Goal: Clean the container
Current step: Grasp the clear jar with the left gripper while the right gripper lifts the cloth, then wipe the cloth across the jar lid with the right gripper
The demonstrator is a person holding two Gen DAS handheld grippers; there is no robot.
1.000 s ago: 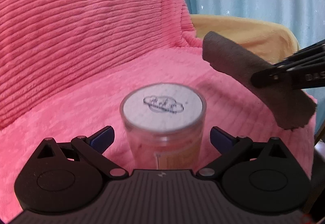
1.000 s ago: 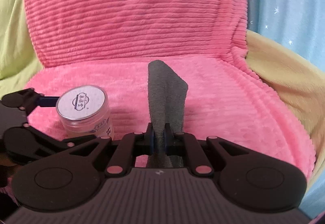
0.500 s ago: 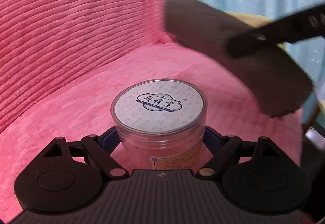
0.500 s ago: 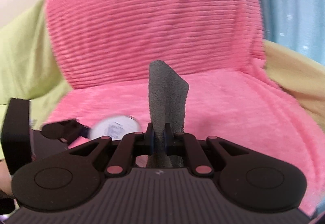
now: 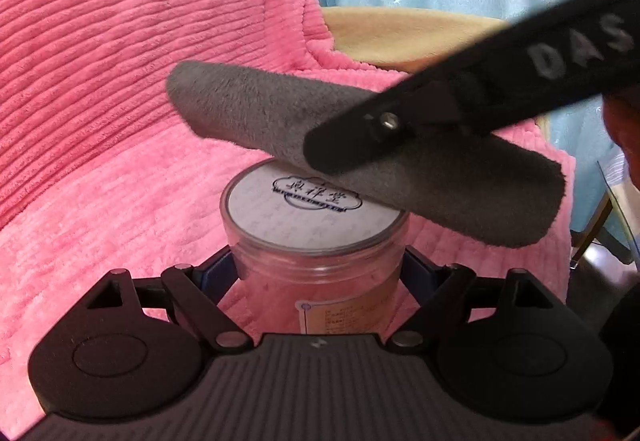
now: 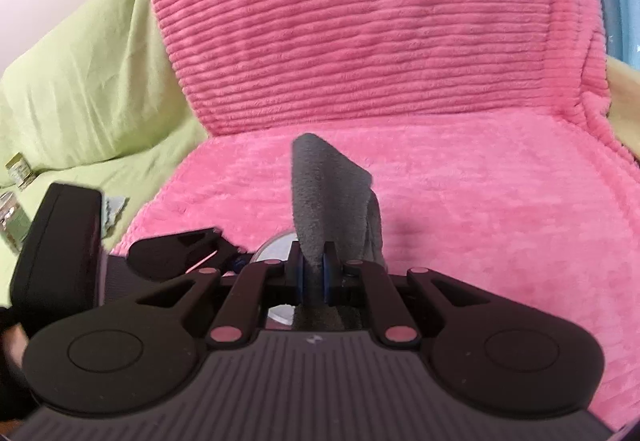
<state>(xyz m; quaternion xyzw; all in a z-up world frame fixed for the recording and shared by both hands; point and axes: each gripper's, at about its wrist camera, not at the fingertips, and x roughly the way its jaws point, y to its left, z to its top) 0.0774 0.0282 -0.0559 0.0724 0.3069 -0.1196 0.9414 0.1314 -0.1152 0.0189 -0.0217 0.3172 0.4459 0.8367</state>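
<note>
A clear container [image 5: 316, 241] stood on a pink blanket [image 5: 120, 121], pinched by the just-closed left gripper [image 5: 318, 273]. The right gripper [image 6: 314, 277], clamped on a grey cloth [image 5: 360, 153], partly hid the lid. Only the right view showed green bedding [image 6: 88, 81] and small jars [image 6: 16, 169].

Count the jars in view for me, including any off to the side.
3. One clear jar sits clamped in the left gripper under the grey cloth. Two small jars sit on the green cover at far left; others may be hidden.
</note>
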